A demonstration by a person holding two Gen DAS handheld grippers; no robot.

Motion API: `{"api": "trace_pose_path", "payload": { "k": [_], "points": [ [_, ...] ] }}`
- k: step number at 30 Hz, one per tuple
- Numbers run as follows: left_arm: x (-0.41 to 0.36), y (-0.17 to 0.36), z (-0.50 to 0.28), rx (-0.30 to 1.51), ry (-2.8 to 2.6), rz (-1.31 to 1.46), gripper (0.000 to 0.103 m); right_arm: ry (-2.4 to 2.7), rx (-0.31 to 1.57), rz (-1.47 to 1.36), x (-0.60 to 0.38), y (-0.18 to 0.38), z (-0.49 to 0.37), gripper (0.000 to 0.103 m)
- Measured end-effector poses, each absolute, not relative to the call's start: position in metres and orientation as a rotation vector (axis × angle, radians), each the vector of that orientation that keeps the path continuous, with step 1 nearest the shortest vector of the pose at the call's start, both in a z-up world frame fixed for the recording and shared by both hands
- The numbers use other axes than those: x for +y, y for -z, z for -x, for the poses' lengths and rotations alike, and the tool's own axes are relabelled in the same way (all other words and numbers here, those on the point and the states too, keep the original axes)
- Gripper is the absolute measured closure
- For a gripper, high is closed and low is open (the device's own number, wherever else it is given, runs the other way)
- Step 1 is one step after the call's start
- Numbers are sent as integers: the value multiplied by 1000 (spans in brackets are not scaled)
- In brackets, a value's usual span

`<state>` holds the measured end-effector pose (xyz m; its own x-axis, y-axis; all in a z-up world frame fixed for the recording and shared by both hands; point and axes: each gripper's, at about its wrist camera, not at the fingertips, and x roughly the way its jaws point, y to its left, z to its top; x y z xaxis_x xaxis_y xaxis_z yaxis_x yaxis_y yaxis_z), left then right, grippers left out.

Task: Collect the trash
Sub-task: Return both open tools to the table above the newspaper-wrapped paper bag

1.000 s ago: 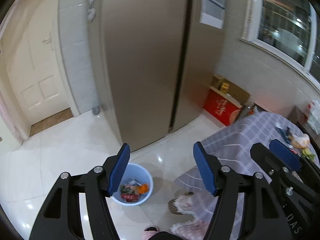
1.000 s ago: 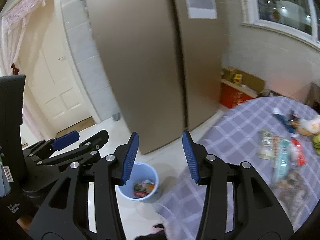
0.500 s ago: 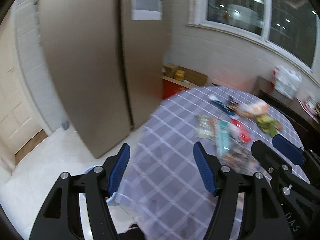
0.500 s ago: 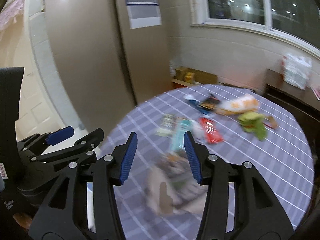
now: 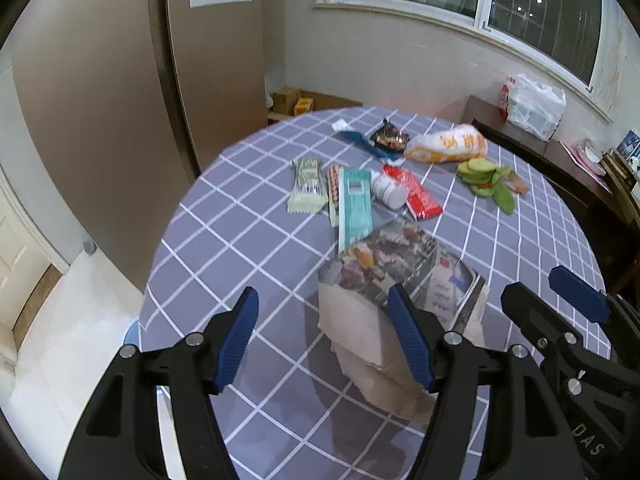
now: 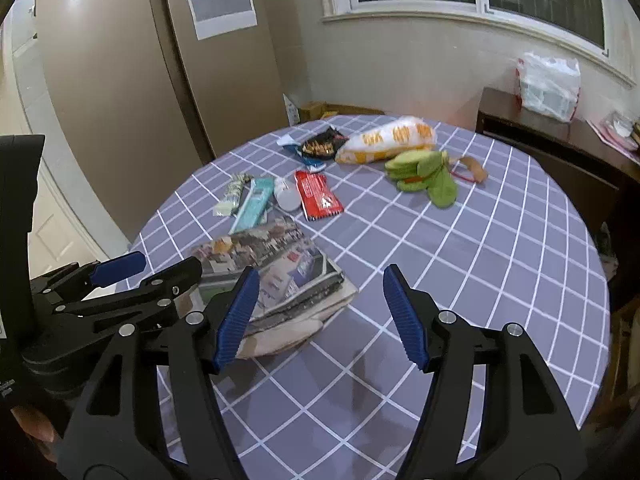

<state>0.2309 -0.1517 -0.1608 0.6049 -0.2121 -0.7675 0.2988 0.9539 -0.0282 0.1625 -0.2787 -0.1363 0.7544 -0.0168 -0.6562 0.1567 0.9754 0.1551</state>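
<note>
Left wrist view: left gripper (image 5: 322,344) w/ jaws apart, nothing between pads, hovering over near edge of round table (image 5: 248,248) w/ checked cloth. Closest trash = newspaper bundle (image 5: 404,272) w/ brown paper under it, lying just ahead & a bit right of this claw; right pad overlaps its near corner in pic, contact can't be told. Long axis runs from near-left toward far-right.

Right wrist view: right gripper (image 6: 320,316) jaws opening, empty, over bare cloth. Same newspaper bundle (image 6: 272,276) sits ahead-left, partly behind left pad. Left gripper (image 6: 120,280) seen at far left, next to bundle's left end. Judged about equally near for both; left claw lines up slightly better, right needs a swing leftward.

Further back, well apart from both claws: teal wrapper (image 5: 354,204), red wrapper (image 5: 416,194), white cup (image 5: 388,192) between them, pale green packet (image 5: 306,186), yellow-white bag (image 5: 448,146), green scraps (image 5: 486,178), dark snack bag (image 5: 390,138).

Hard to read: bundle's near end hidden by pads in both views, thickness & whether brown paper is one piece w/ it unclear. Blue bin rim (image 5: 134,330) barely peeking past table edge, lower left, mostly cut off; not visible in right view. Print on wrappers too small to read
</note>
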Motion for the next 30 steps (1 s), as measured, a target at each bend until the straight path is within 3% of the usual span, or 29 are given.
{"api": "trace_pose_path", "payload": {
  "k": [14, 30],
  "points": [
    [-144, 169, -227, 883, 279, -18, 33, 123, 726, -211, -284, 148, -165, 39],
    [-152, 178, -230, 878, 228, -85, 22, 153, 726, -202, -285, 149, -166, 38]
  ]
}}
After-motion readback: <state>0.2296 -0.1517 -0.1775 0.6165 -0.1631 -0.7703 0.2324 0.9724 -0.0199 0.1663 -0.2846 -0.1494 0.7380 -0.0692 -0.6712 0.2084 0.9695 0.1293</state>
